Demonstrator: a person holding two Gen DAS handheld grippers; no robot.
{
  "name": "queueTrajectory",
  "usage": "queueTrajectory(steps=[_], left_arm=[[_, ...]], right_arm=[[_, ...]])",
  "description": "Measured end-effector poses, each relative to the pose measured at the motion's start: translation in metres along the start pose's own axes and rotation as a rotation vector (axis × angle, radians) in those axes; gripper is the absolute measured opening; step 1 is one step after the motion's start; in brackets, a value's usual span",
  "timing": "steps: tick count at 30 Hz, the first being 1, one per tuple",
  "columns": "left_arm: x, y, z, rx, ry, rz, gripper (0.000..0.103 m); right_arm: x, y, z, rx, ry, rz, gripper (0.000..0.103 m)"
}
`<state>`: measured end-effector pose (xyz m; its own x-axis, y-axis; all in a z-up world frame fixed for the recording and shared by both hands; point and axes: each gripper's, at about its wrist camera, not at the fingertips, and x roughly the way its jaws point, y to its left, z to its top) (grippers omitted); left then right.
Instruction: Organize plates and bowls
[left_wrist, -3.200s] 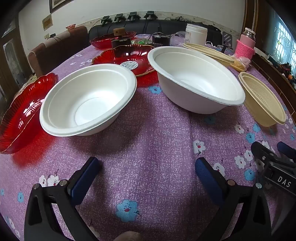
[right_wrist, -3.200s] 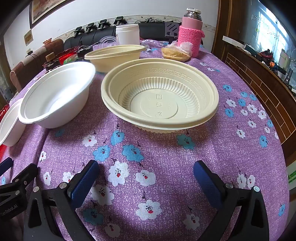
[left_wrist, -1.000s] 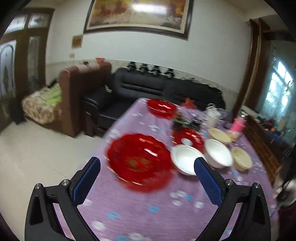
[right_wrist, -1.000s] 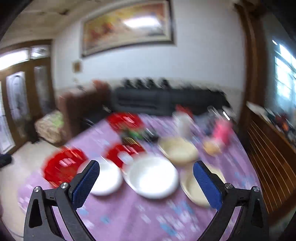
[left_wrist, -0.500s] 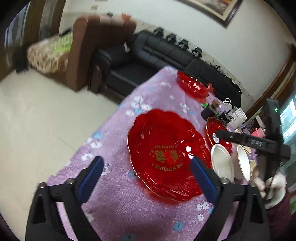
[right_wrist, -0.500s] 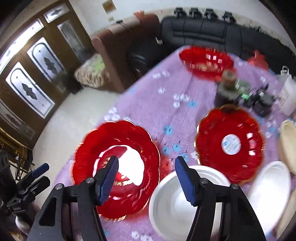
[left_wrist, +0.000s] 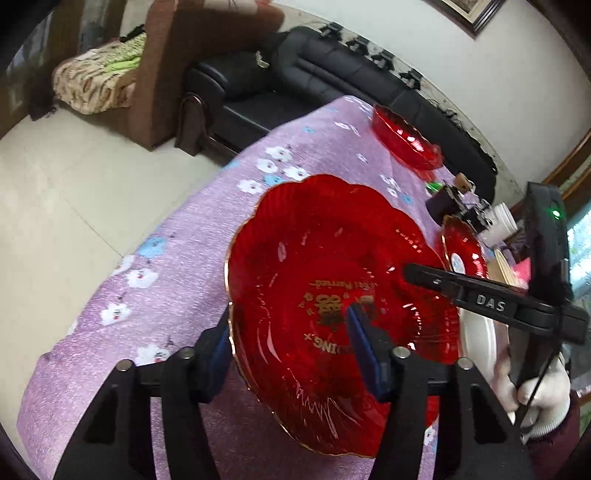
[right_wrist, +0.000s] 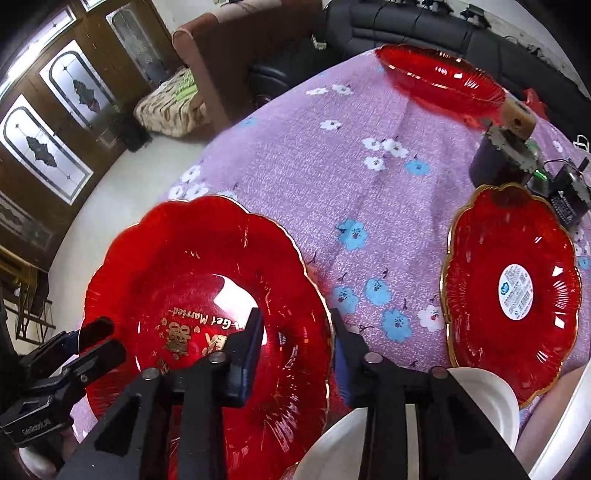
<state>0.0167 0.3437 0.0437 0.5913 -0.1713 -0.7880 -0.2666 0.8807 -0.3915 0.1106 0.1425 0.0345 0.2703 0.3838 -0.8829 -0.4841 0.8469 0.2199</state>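
Note:
A large red scalloped plate (left_wrist: 325, 280) with gold lettering lies on the purple flowered tablecloth (left_wrist: 192, 236). My left gripper (left_wrist: 291, 347) straddles its near left rim, jaws partly closed, one finger outside and one over the plate. My right gripper (right_wrist: 295, 347) straddles the same plate's (right_wrist: 192, 280) right rim, jaws narrowed with a gap on each side of the rim. The right gripper's body (left_wrist: 480, 299) reaches over the plate in the left wrist view. A second red plate (right_wrist: 513, 284) with a round sticker lies to the right. A third red plate (right_wrist: 439, 74) lies at the far edge.
A white bowl (right_wrist: 480, 398) sits under the right gripper, beside the large plate. Small dark devices and a wooden-topped jar (right_wrist: 513, 147) stand behind the stickered plate. A black sofa (left_wrist: 332, 77) and brown armchair (left_wrist: 184, 74) stand beyond the table edge.
Both grippers have come down from high above the table onto the large red plate, and their jaws have narrowed around its opposite rims.

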Motion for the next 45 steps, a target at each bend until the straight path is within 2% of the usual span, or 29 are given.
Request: queueTrajectory(steps=[1,3,7,13,17,20,24,28,33,38,45], left_arm=[[-0.003,0.002,0.0,-0.006,-0.007,-0.001,0.056],[-0.012,0.005,0.0,-0.012,-0.026,-0.007,0.056],[-0.028,0.012,-0.005,-0.018,-0.046,0.024,0.056],[-0.034,0.032,-0.024,-0.05,-0.014,0.046,0.056],[-0.025,0.032,-0.025,-0.036,0.014,0.068,0.056],[-0.033,0.028,-0.026,-0.015,-0.009,0.09,0.058],[-0.055,0.029,-0.028,-0.031,-0.074,0.084,0.062],[-0.08,0.027,-0.035,-0.041,-0.139,0.083,0.063],[-0.113,0.005,-0.056,0.001,-0.232,0.033,0.076],[-0.121,-0.018,-0.071,0.039,-0.217,-0.039,0.077],[-0.124,-0.039,-0.086,0.092,-0.208,-0.034,0.077]], right_arm=[[-0.002,0.0,-0.001,0.006,-0.004,0.006,0.027],[-0.01,0.001,-0.003,0.016,-0.023,0.03,0.024],[-0.025,0.015,-0.013,0.005,-0.041,0.073,0.023],[-0.023,0.031,-0.043,0.008,0.01,0.128,0.023],[-0.012,0.034,-0.05,0.016,0.016,0.118,0.025],[-0.022,0.034,-0.054,0.032,-0.022,0.104,0.028],[-0.059,0.029,-0.07,0.034,-0.104,0.139,0.035],[-0.104,0.007,-0.102,0.07,-0.197,0.13,0.043],[-0.132,-0.046,-0.14,0.209,-0.263,0.052,0.043],[-0.134,-0.083,-0.16,0.343,-0.269,0.032,0.043],[-0.114,-0.105,-0.154,0.473,-0.294,0.06,0.047]])
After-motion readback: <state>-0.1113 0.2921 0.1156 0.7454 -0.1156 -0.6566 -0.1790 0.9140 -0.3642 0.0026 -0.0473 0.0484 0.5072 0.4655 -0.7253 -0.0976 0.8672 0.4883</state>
